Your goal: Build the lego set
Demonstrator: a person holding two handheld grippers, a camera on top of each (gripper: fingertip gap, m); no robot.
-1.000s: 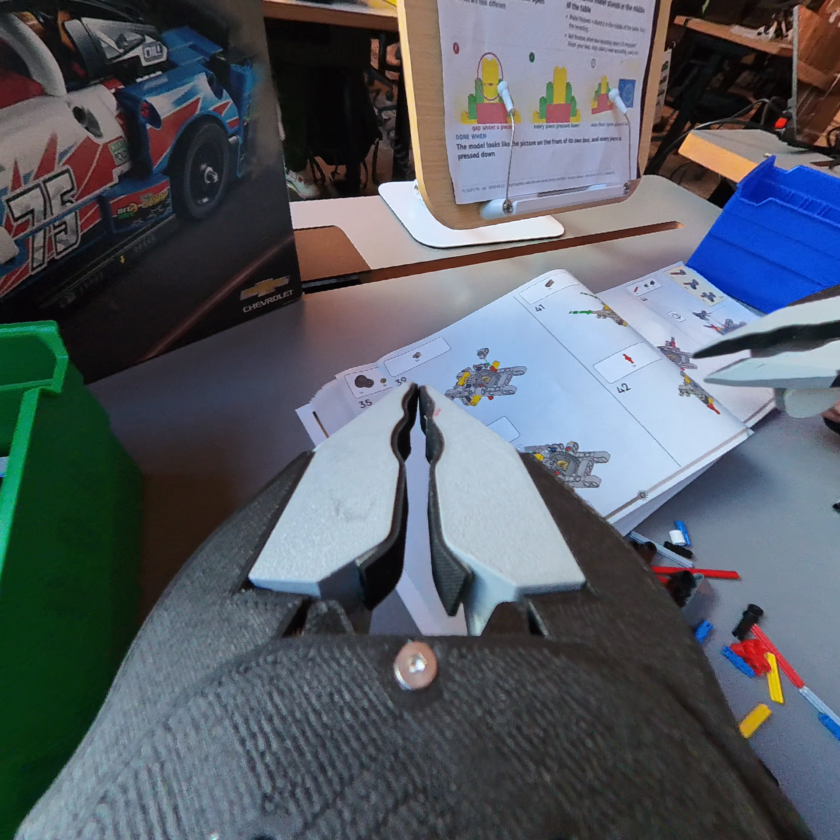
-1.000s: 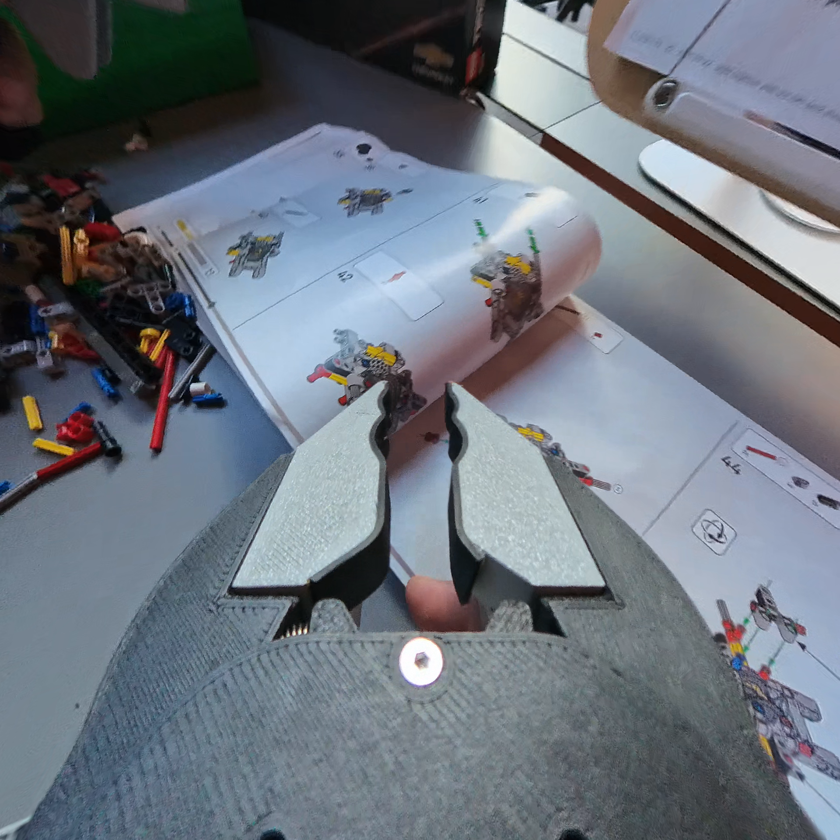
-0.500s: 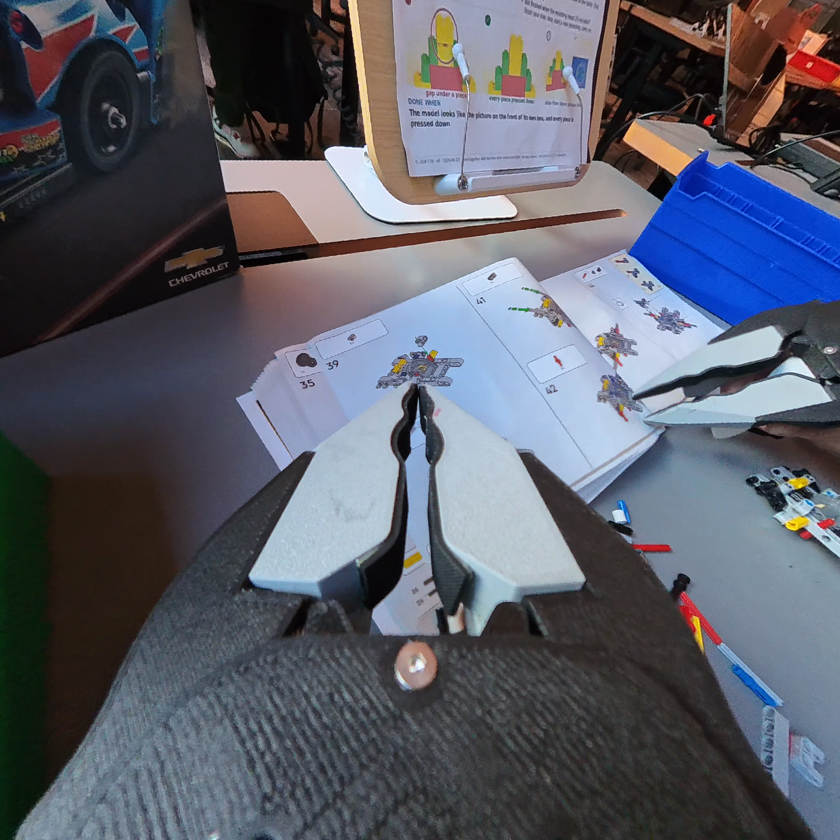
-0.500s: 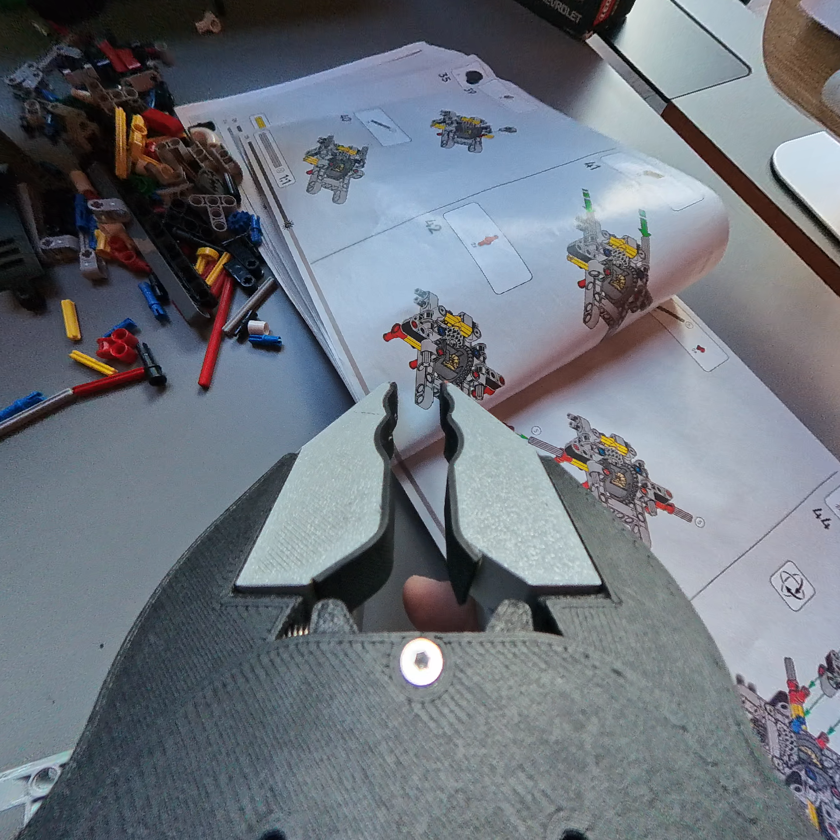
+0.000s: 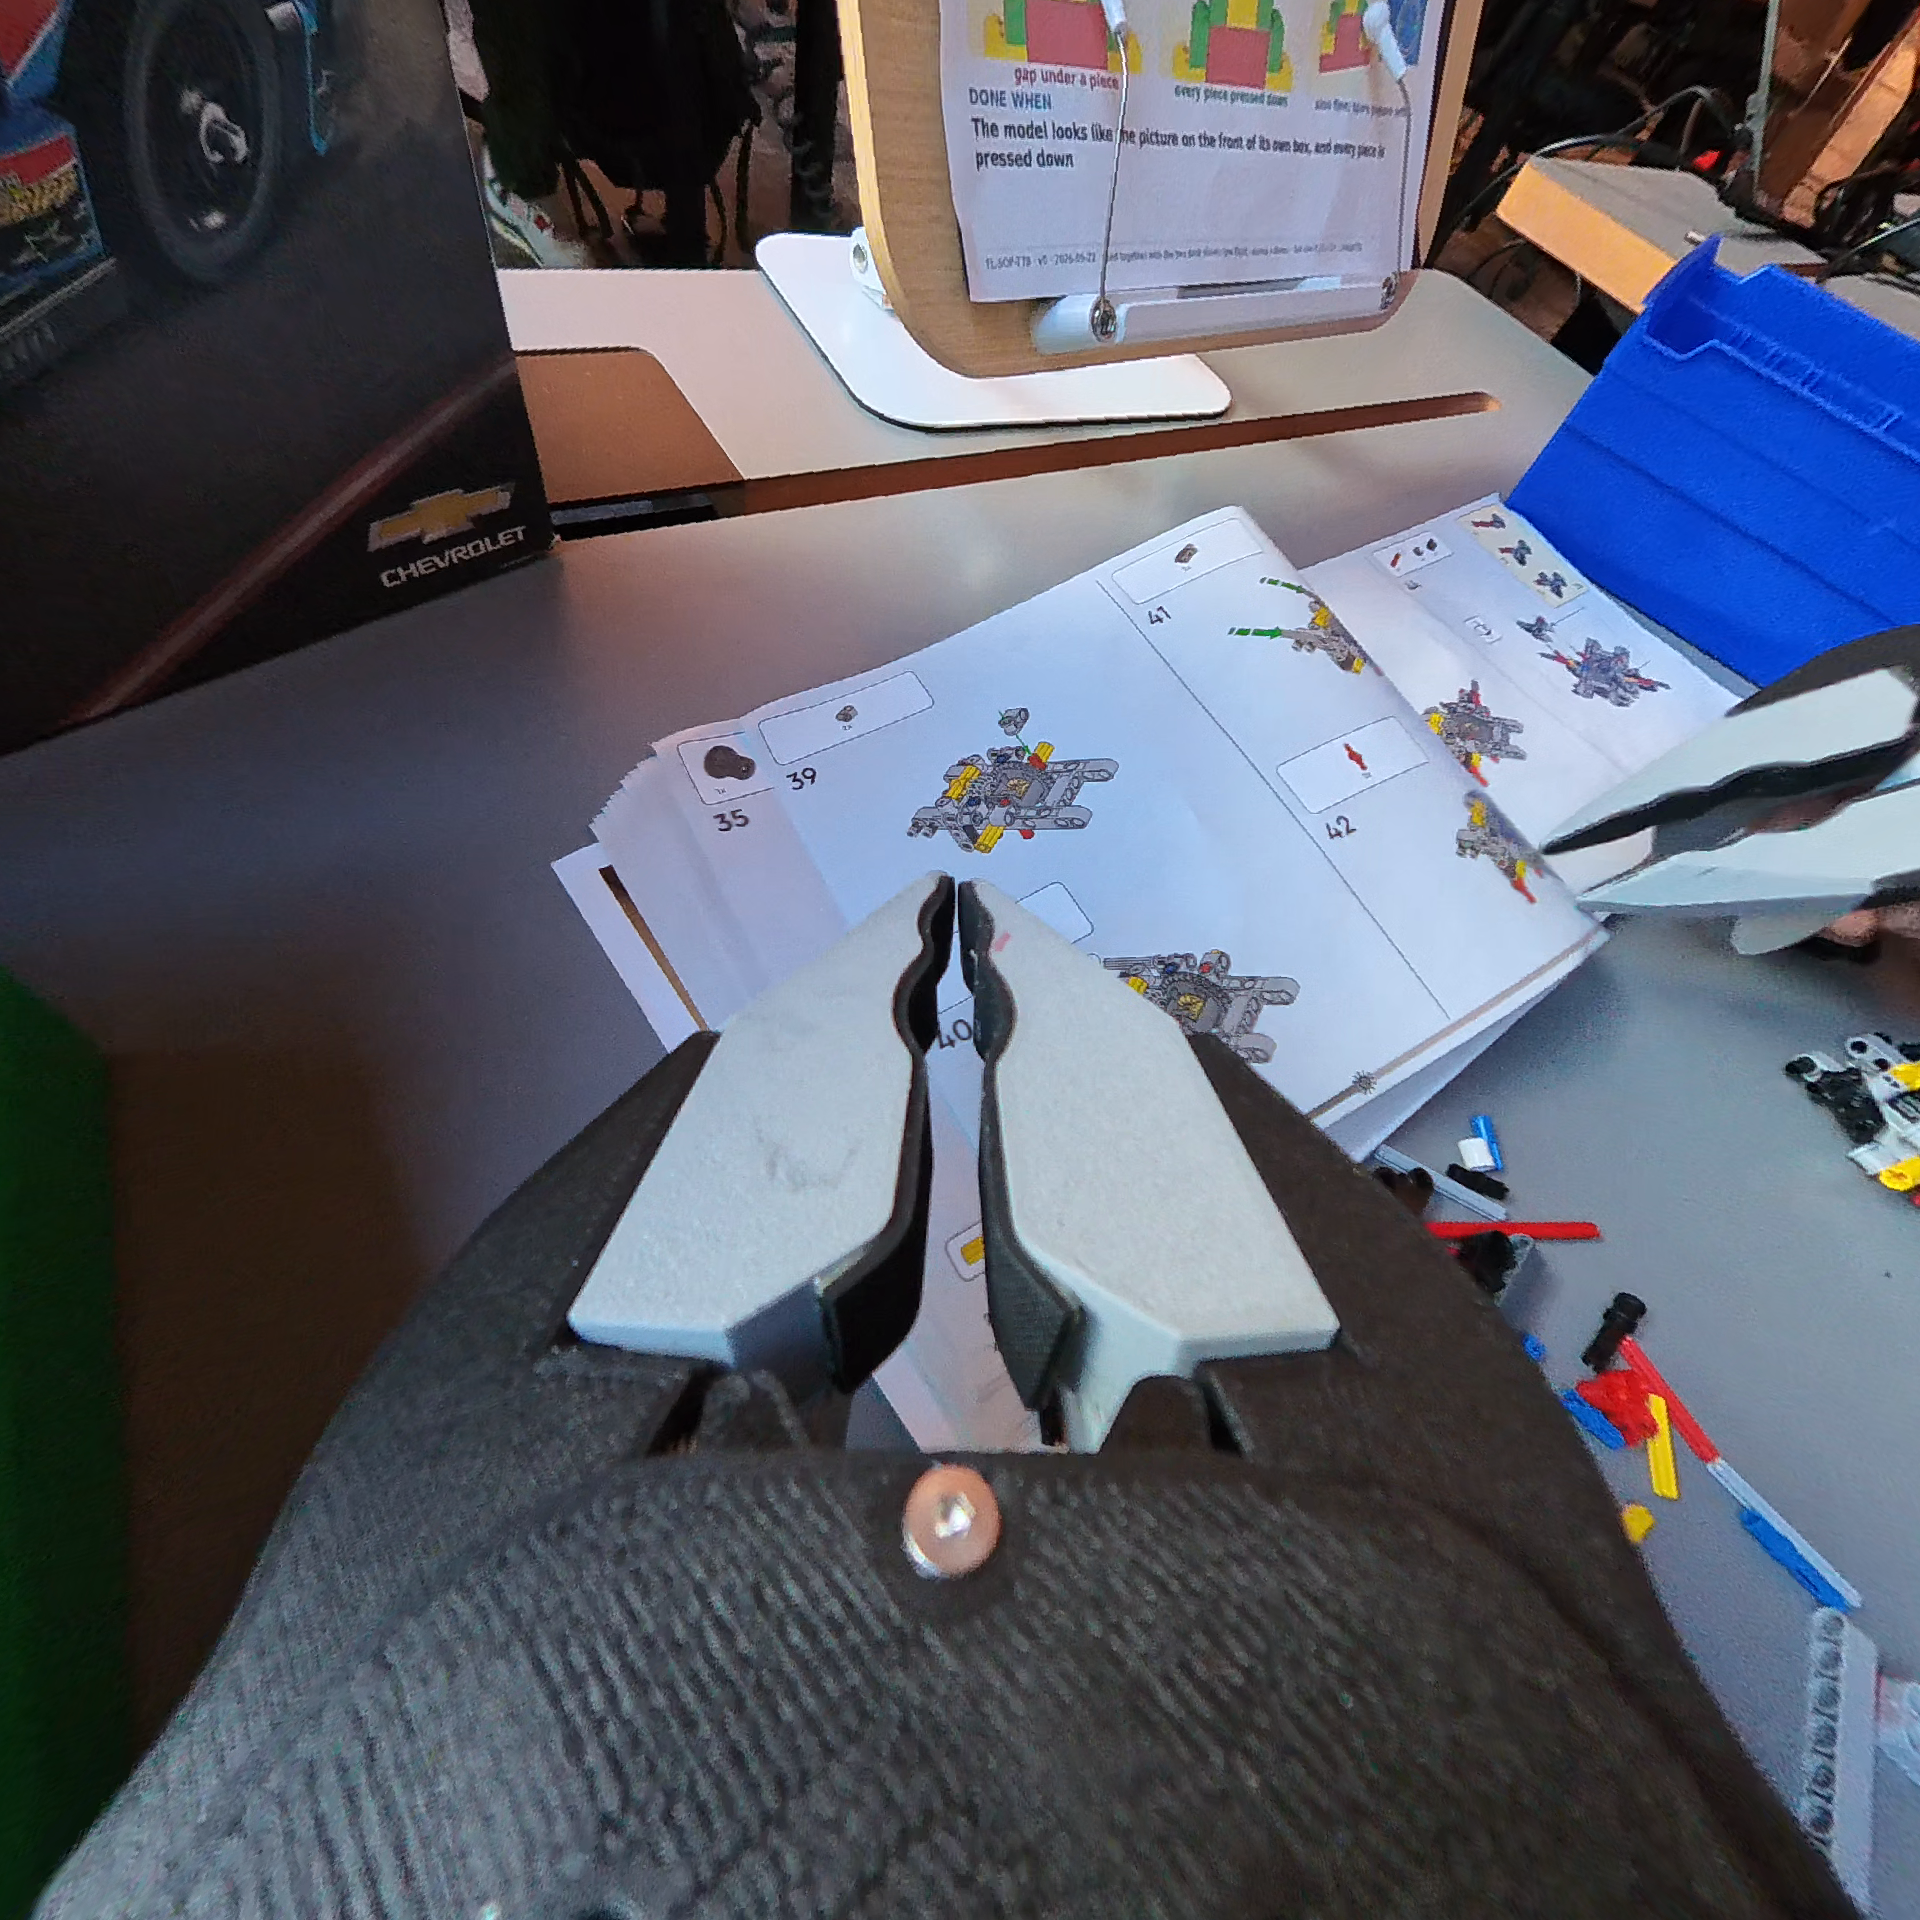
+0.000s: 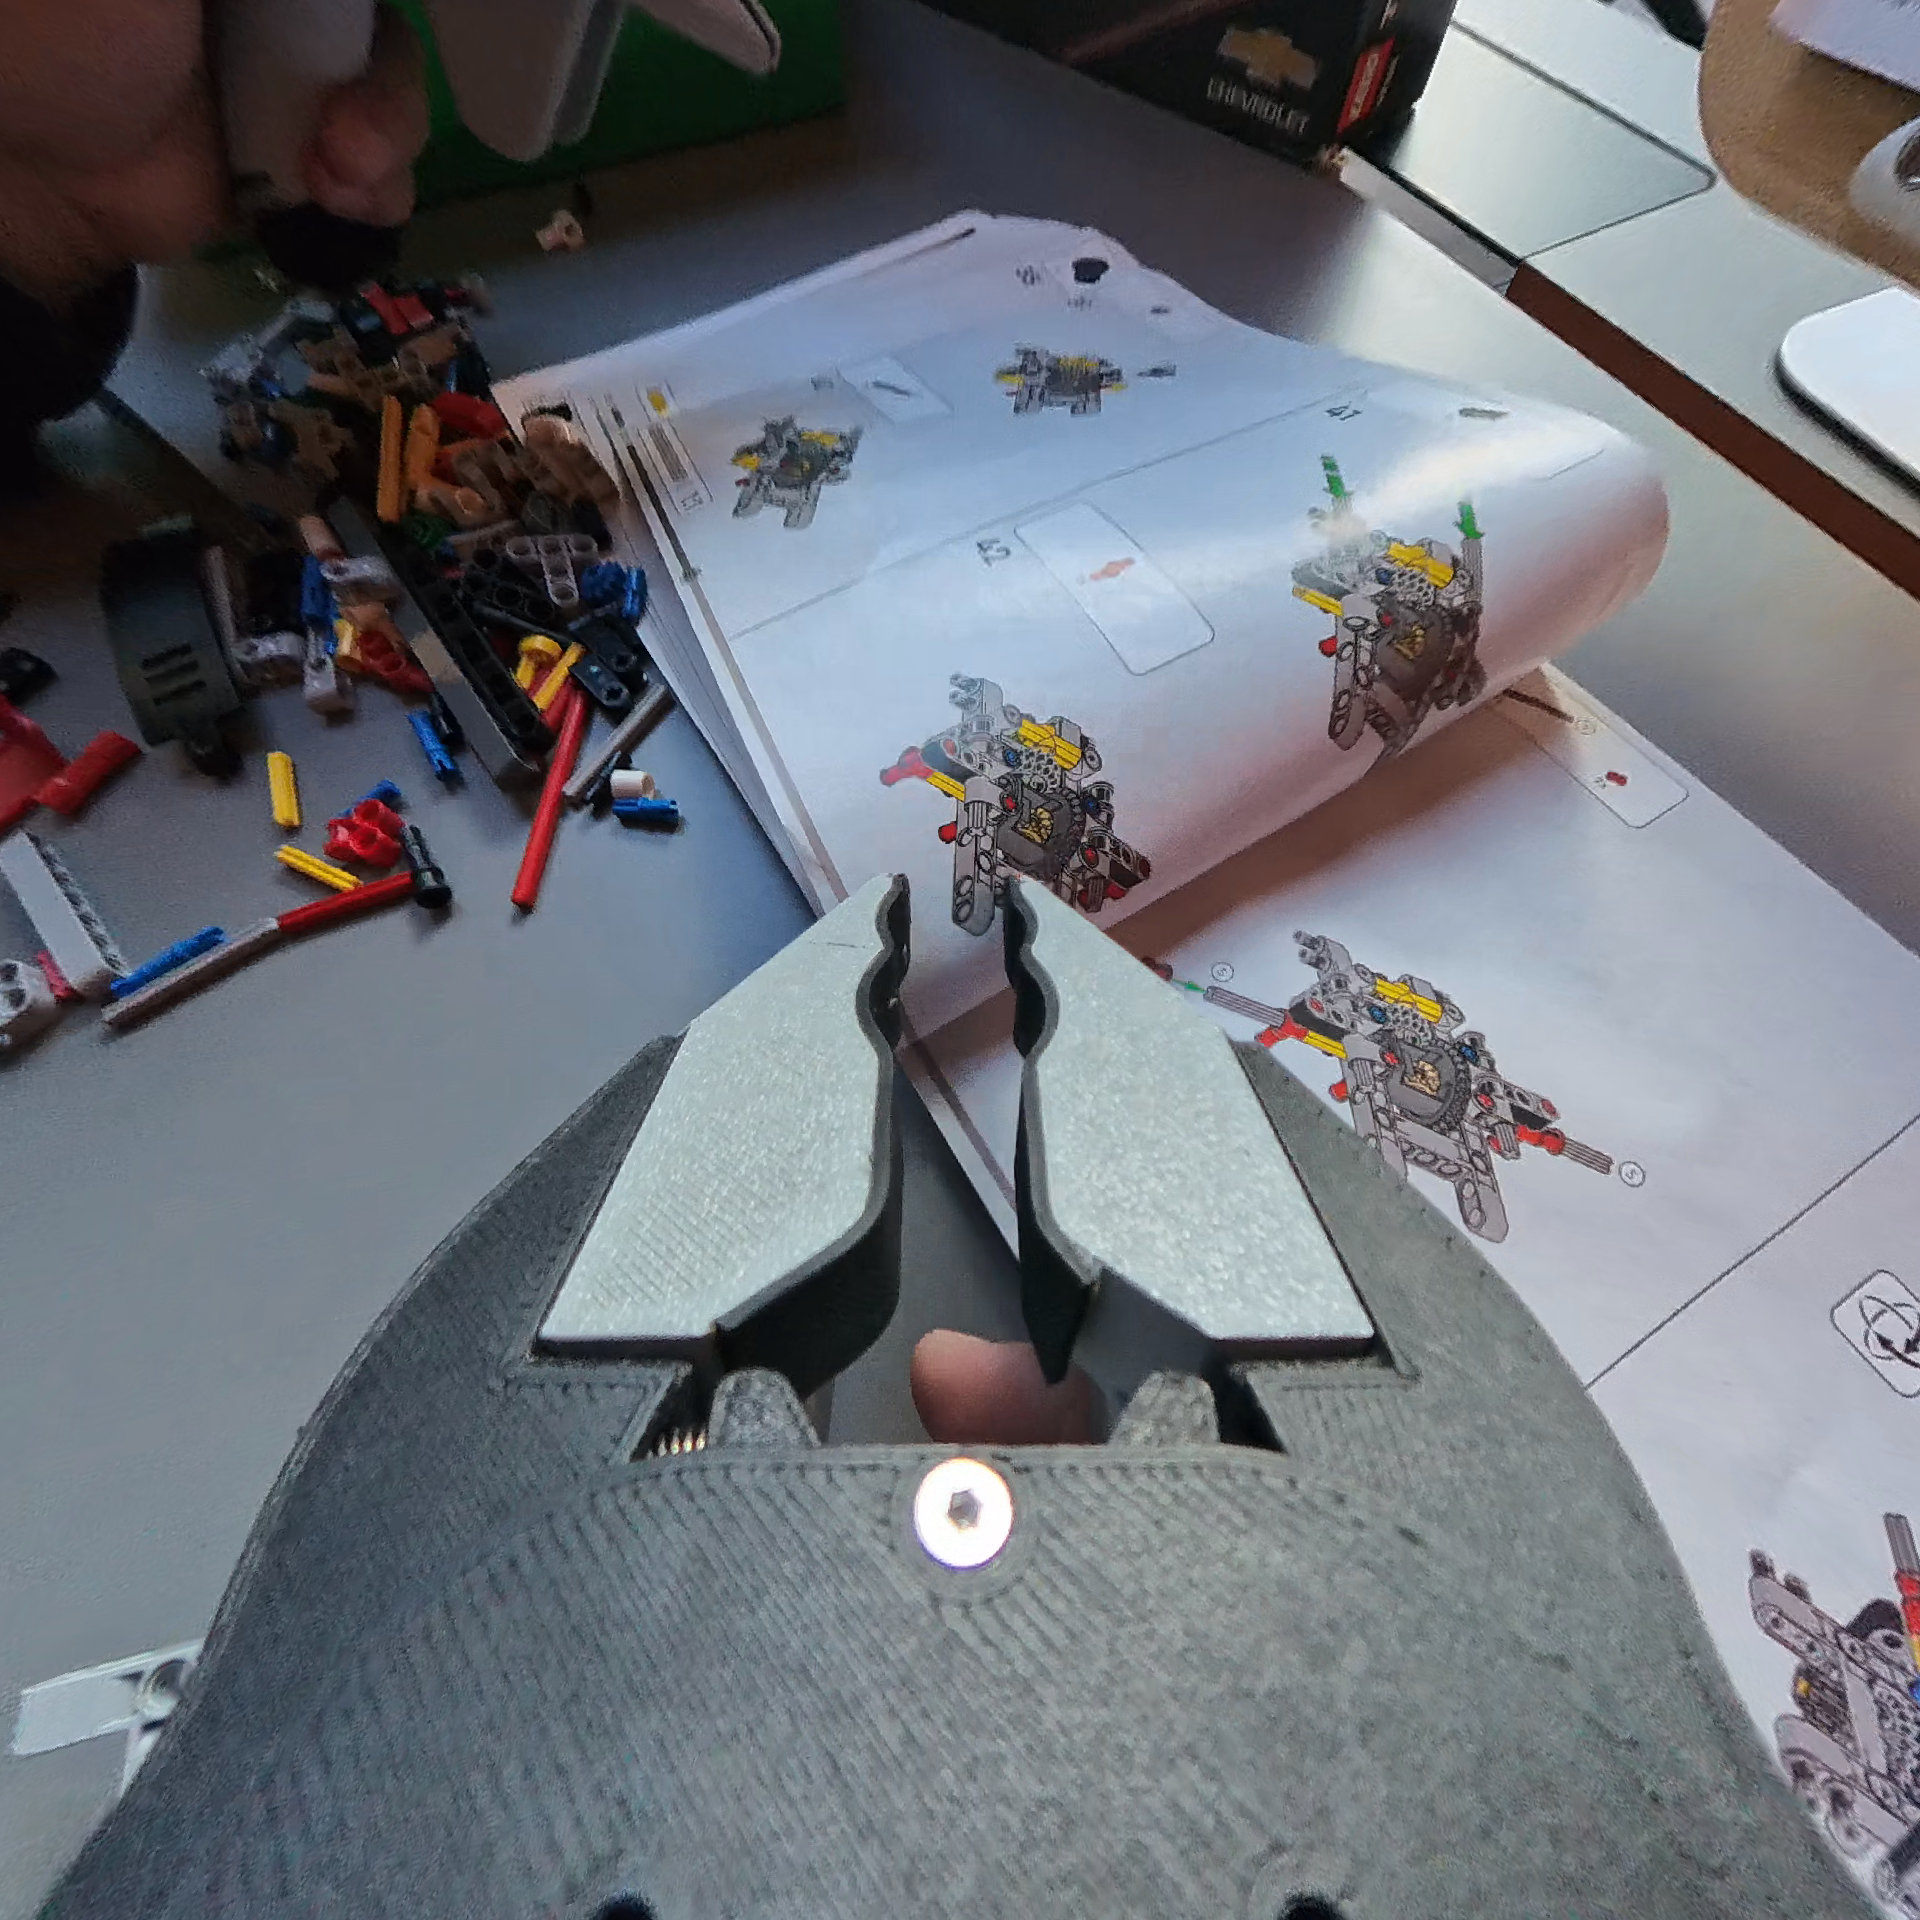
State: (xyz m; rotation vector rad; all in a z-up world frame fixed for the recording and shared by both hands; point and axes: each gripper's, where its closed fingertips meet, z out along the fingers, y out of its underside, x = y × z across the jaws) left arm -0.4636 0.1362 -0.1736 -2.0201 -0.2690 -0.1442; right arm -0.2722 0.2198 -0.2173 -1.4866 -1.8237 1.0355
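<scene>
Both my grippers have closed in on the instruction booklet mid-table. Left gripper is closed, empty; right gripper is slightly open over the curled page's near edge. Best approach looks low: pinch one sheet only.

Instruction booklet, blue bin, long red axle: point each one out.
Instruction booklet (image 5: 1174,831), left wrist view, open left page.
Blue bin (image 5: 1725,488), left wrist view, sloping side wall.
Long red axle (image 6: 551,800), right wrist view, mid-shaft.

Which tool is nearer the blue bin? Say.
Right. The right tool hovers over the booklet's edge just before the blue bin; the left tool sits farther across the open pages.
</scene>
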